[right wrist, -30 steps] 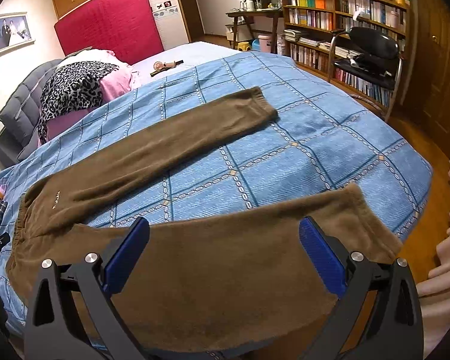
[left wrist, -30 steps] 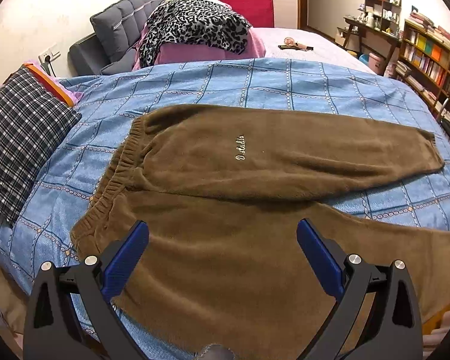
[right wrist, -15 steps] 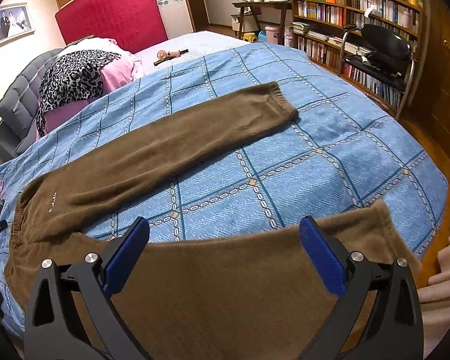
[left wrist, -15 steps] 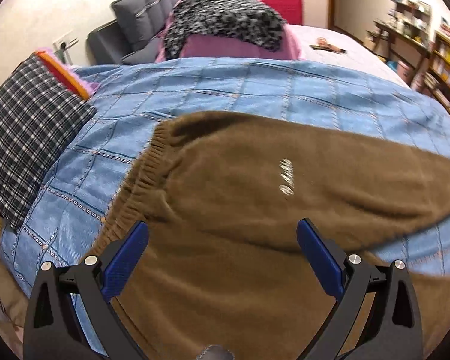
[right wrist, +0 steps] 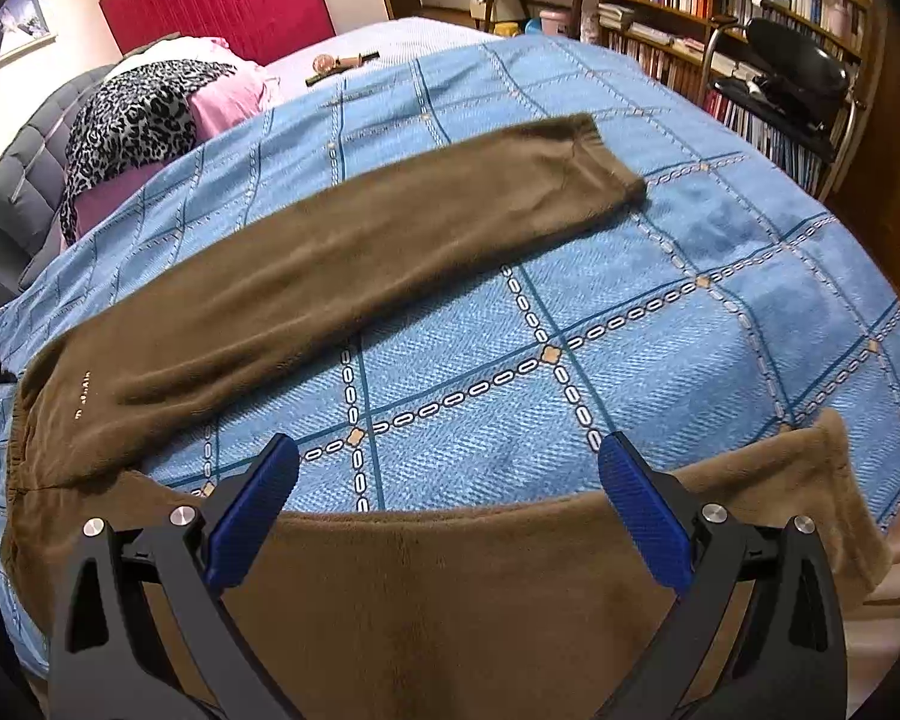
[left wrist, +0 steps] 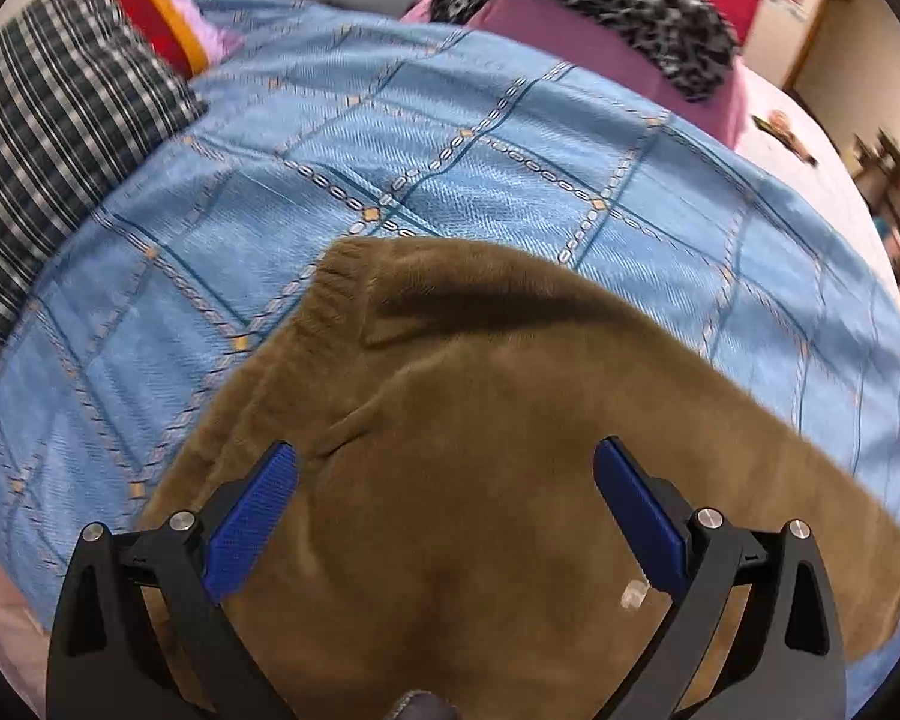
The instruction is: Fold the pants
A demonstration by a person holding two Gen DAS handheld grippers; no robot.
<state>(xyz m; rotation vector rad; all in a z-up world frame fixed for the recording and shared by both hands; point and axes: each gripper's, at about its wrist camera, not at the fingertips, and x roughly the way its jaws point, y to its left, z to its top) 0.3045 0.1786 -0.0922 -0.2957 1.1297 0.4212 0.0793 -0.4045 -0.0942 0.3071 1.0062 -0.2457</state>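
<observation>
Brown fleece pants [right wrist: 342, 276] lie spread flat on a blue patterned bedspread [right wrist: 660, 324], legs apart in a V. The far leg ends in a cuff [right wrist: 594, 162]; the near leg [right wrist: 462, 588] runs under my right gripper. My right gripper [right wrist: 447, 501] is open and empty, just above the near leg's upper edge. In the left wrist view the pants' waist end [left wrist: 480, 420] fills the lower half, with the ribbed waistband [left wrist: 330, 294] at its upper left. My left gripper [left wrist: 444, 510] is open and empty, close over the waist area.
A plaid pillow [left wrist: 48, 162] lies left of the waistband. Leopard-print and pink bedding [right wrist: 144, 114] is piled at the headboard. A small brown object [right wrist: 339, 65] lies at the bed's far side. Bookshelves [right wrist: 720, 6] and a black chair [right wrist: 792, 84] stand on the right.
My left gripper has moved forward and down toward the waistband, which now looks much larger. My right gripper has moved closer over the near leg. Both stayed open.
</observation>
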